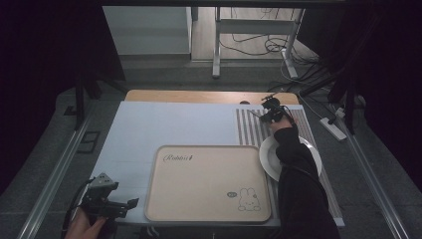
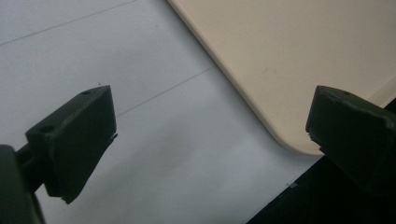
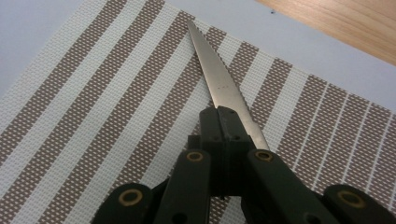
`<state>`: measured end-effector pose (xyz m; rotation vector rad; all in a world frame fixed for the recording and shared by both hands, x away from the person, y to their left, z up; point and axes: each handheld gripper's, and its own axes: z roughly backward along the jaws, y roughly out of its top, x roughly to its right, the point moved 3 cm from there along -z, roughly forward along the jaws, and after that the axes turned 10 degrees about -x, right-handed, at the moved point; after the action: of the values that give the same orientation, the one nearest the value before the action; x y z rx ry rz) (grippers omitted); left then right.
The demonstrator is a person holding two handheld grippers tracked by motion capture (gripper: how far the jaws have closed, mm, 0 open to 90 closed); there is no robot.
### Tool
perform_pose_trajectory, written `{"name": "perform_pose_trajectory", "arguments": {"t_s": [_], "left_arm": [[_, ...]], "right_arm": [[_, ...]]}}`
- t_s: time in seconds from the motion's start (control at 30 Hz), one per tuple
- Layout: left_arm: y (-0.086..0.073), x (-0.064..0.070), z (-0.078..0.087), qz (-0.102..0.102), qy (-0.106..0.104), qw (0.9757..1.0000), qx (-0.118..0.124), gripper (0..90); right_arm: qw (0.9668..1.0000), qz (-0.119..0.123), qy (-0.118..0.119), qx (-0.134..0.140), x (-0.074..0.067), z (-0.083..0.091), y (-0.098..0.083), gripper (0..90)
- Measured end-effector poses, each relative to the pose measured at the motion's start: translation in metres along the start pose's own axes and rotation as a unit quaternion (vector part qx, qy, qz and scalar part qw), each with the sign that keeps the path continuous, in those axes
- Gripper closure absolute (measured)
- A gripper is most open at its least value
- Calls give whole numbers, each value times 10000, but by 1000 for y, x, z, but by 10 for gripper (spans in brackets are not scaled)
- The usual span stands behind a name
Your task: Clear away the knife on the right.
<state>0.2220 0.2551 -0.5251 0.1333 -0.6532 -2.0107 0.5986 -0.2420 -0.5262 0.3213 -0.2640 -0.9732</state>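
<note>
Worktop (image 1: 164,124) comes first for us: a pale grey-blue sheet covers nearly all of it, with a strip of bare wood at the far edge, and its near edge is cut off by the picture. On it, near and centre, we see a beige tray (image 1: 209,181), flat, smooth and round-cornered, printed with a small rabbit and a script word too small to read. To its right lies a woven placemat (image 1: 249,124) in brown and cream stripes, partly hidden by a dark sleeve (image 1: 298,189). The sleeve also covers much of a round white plate (image 1: 268,157) that sits on the placemat just beside the tray.

At the far right, the right hand-held gripper (image 1: 263,115) is pressed together on a knife (image 3: 219,79), whose smooth metal blade tapers to a point over the placemat's far end; its handle is hidden behind the jaws, and we cannot tell whether the blade touches the weave. At the near left, the left hand-held gripper (image 1: 130,204) hovers by the tray's corner, its blunt black jaws spread wide with nothing between them.
</note>
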Motion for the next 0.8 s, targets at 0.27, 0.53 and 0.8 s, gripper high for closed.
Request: {"name": "perform_pose_trajectory", "arguments": {"t_s": [0.27, 0.53, 0.8], "left_arm": [[0, 0, 0, -7, 14, 10000, -12, 27], [0, 1, 0, -3, 26, 10000, -22, 27], [1, 1, -1, -6, 39, 10000, -37, 28]], "right_arm": [[9990, -111, 334, 290, -1, 21, 0, 570], [9982, -242, 543, 91, 3, 33, -7, 17], [9989, -229, 261, -300, 21, 32, -28, 0]]}}
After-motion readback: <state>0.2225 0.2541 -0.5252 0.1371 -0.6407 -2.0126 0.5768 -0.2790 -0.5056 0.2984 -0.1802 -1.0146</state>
